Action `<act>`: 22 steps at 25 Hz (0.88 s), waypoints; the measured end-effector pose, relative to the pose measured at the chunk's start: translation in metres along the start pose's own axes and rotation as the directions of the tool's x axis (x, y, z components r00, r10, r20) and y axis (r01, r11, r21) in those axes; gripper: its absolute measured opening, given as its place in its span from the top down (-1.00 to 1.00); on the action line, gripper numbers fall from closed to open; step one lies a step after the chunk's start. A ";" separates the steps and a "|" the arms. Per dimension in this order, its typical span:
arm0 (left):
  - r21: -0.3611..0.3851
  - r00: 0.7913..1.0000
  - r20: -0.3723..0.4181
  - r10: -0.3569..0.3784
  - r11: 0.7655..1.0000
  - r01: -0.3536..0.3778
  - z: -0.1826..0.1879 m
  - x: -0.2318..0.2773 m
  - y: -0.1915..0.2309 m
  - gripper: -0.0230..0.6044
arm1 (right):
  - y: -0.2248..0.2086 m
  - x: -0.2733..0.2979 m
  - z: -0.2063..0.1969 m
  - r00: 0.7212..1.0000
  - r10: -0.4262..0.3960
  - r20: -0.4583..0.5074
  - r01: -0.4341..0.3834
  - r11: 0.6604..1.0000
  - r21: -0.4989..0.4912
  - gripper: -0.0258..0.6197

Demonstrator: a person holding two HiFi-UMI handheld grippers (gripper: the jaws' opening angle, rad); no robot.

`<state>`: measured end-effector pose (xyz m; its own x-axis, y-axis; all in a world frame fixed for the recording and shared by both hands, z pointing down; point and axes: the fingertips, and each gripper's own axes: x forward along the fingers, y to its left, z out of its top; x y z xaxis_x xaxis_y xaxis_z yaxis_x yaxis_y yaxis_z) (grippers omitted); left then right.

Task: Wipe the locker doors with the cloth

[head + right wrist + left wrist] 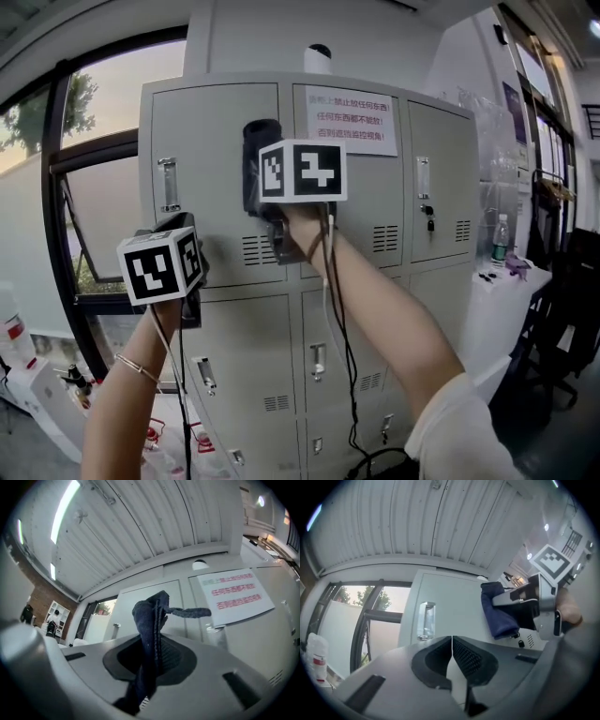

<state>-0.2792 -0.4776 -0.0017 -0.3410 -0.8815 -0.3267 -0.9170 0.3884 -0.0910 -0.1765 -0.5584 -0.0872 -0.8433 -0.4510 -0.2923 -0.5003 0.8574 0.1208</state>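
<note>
**Cloth up at the top-left locker door, right jaws clamped on it**

Right gripper [152, 641]: jaws pinched on a dark blue cloth [149, 613], which bunches up above the tips, w/ one strip sticking out to the side. In the head view the cloth [260, 133] sits at the right edge of the top-left locker door [211, 169], near the seam w/ the next door. Can't tell if it's actually pressing the metal.

Left gripper [452, 651]: jaws pressed together, nothing btwn them. It's held lower and to the left, apart from the door, aimed up past that door's handle [425, 620].

Surface: grey metal lockers [441, 178] in rows, w/ vent slots, small latches and locks. A white sign [350, 120] w/ red print is stuck on the top-middle door. A white rounded thing [319, 58] sits on top of the lockers.

Room: dark-framed window [94, 187] at left w/ trees outside, ribbed white ceiling [140, 522] w/ strip lights. At right, a white counter [497, 291] w/ a bottle [502, 239].
</note>
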 end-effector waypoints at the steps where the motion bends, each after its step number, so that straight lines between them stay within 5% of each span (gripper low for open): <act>1: 0.001 1.000 -0.002 0.011 1.000 -0.011 0.000 -0.006 0.013 0.89 | 0.018 0.005 -0.005 1.000 0.020 -0.005 -0.020 1.000 0.002 0.77; 12: 0.015 0.995 -0.049 0.089 0.996 -0.088 -0.023 -0.059 0.116 0.89 | 0.135 0.037 -0.080 0.987 0.132 -0.096 -0.126 0.990 0.061 0.77; 22: -0.025 0.994 -0.089 0.060 0.998 -0.062 -0.058 -0.067 0.143 0.89 | 0.143 0.053 -0.138 0.992 0.072 -0.100 -0.054 0.983 0.175 0.77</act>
<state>-0.3991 -0.3789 0.0617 -0.4123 -0.8771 -0.2466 -0.8989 0.4356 -0.0466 -0.3200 -0.4939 0.0459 -0.8927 -0.4105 -0.1860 -0.4121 0.9106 -0.0318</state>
